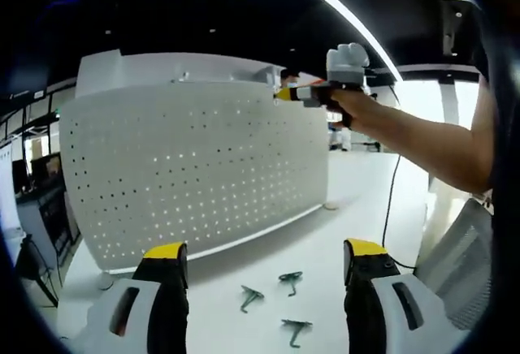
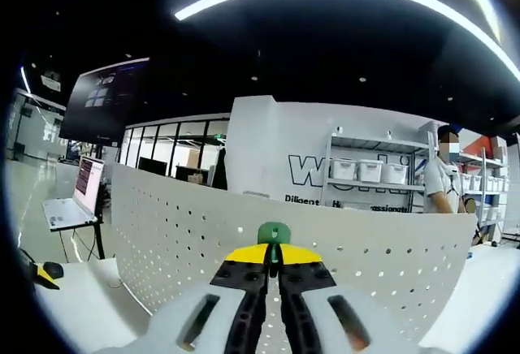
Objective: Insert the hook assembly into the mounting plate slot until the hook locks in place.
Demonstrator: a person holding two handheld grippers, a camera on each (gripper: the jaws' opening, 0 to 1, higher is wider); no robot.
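Left gripper view: three hooks (image 1: 280,301) between wide jaws; right jaws pinch a fourth (image 2: 274,233).

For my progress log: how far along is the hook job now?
Done: right gripper has picked up a green hook. In hand: it holds the hook at the pegboard top edge. Left: locking it in; three hooks lie on the table, left gripper open.

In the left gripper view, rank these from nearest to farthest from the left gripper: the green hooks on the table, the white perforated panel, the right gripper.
1. Green hooks, on the table between the left gripper jaws.
2. White perforated panel, standing beyond them.
3. Right gripper, at the panel's upper right corner.
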